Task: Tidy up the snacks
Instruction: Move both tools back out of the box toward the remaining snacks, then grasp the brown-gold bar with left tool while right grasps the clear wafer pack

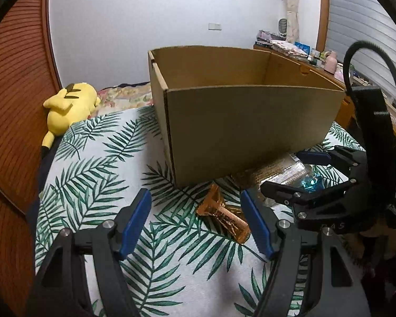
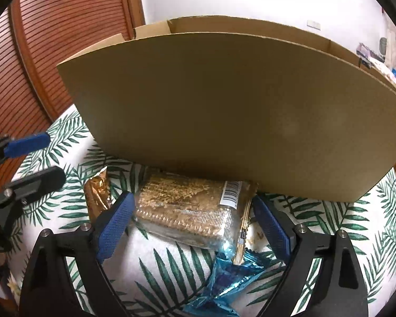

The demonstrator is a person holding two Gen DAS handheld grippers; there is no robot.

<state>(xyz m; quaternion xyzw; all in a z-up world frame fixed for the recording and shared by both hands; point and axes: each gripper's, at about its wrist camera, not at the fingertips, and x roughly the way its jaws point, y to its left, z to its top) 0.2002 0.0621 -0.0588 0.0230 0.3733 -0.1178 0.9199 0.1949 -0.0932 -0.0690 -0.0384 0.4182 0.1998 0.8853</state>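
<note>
Open cardboard box [image 1: 250, 121] sits upright on the palm-leaf cloth [image 1: 97, 163]; its interior floor is not visible from either wrist view. Left gripper [image 1: 195, 222] is low over the cloth, jaws apart, nothing between them; the amber-wrapped snack [image 1: 224, 218] lies on the cloth just ahead, near the box's front corner. Right gripper [image 2: 195, 227] has jaws apart, straddling the clear tray of golden biscuits [image 2: 187, 211], which lies against the box's base; whether the pads [image 2: 113, 227] touch the tray cannot be told. Blue foil wrapper [image 2: 224, 277] lies just in front of the tray. Yellow plush toy [image 1: 68, 105] rests at the cloth's far left edge.
</note>
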